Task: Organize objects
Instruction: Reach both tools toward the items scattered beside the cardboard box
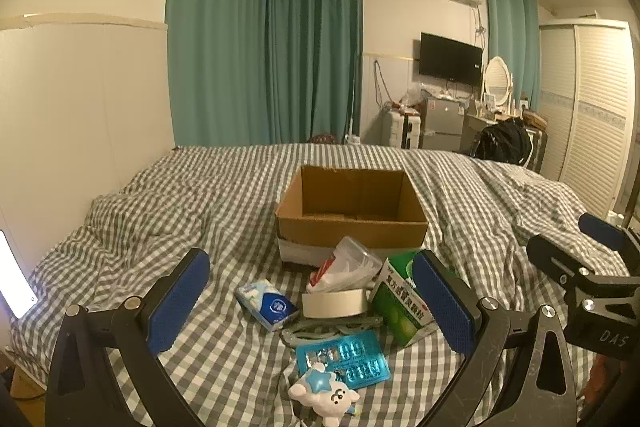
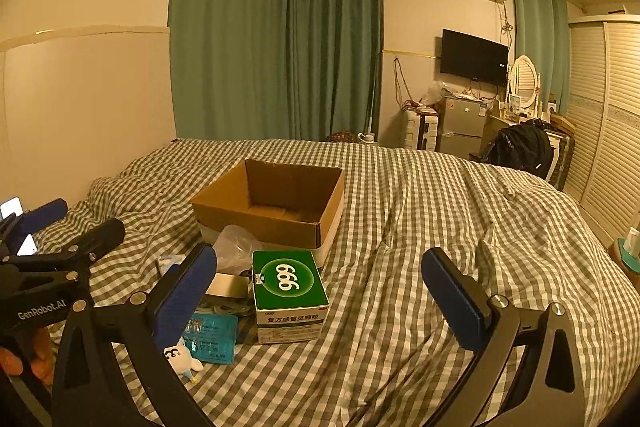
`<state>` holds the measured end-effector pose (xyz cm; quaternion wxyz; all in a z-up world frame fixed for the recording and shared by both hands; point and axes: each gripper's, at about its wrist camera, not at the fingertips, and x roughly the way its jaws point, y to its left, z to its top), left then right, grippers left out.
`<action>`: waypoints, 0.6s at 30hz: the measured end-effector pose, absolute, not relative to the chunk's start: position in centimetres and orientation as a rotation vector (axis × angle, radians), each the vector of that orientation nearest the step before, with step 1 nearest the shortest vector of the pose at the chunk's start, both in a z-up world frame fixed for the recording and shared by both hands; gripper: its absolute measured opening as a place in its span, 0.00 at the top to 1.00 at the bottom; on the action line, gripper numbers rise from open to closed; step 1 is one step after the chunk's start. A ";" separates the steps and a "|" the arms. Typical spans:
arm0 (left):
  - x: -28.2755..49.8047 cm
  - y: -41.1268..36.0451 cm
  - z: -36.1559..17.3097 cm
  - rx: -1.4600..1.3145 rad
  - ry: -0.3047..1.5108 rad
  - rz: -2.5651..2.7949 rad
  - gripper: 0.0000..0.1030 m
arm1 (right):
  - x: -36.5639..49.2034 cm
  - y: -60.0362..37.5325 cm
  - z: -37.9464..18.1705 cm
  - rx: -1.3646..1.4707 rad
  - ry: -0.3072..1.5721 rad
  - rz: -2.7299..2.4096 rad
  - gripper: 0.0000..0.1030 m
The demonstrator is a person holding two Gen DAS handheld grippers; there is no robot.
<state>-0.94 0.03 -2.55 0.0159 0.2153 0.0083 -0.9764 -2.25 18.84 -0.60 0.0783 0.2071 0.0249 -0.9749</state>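
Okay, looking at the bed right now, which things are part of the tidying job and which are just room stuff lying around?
Part of the job:
cardboard box
green medicine box
tape roll
tissue pack
blister pack
plush toy
clear plastic container

Just there:
checked duvet
backpack
television

An open brown cardboard box (image 1: 352, 215) is sitting upright, nothing visible inside, toward the middle of the bed. A cluster of items is lying just in front of it, toward the near edge of the bed. A green medicine box (image 2: 289, 293) is lying flat. A roll of white tape (image 1: 335, 302) is lying beside it, beneath a clear plastic bag (image 1: 347, 265). A blue-and-white tissue pack (image 1: 267, 304) is lying to the left. A teal blister pack (image 1: 343, 355) and a white plush toy (image 1: 325, 393) are lying nearest.
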 end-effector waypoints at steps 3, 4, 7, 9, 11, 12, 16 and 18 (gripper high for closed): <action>-1.1 0.1 -2.8 0.684 0.017 -3.029 0.00 | -2.3 19.0 -0.6 0.620 0.062 -2.920 0.00; -1.2 0.1 -2.8 0.687 0.016 -3.028 0.00 | -2.3 19.1 -0.6 0.620 0.059 -2.920 0.00; -1.3 0.3 -2.9 0.701 0.016 -3.023 0.00 | -2.3 19.3 -0.6 0.624 0.054 -2.922 0.00; -1.4 0.3 -3.0 0.709 0.014 -3.023 0.00 | -2.3 19.4 -0.5 0.624 0.051 -2.923 0.00; -1.4 0.3 -3.1 0.712 0.012 -3.022 0.00 | -2.3 19.4 -0.5 0.623 0.052 -2.924 0.00; -1.4 0.3 -3.2 0.715 0.011 -3.020 0.00 | -2.3 19.4 -0.5 0.624 0.052 -2.923 0.00; -1.6 0.0 -3.5 0.733 0.027 -3.008 0.00 | -2.3 19.3 -0.5 0.627 0.066 -2.914 0.00; -1.6 -0.1 -3.6 0.739 0.037 -3.004 0.00 | -2.4 19.1 -0.6 0.628 0.070 -2.912 0.00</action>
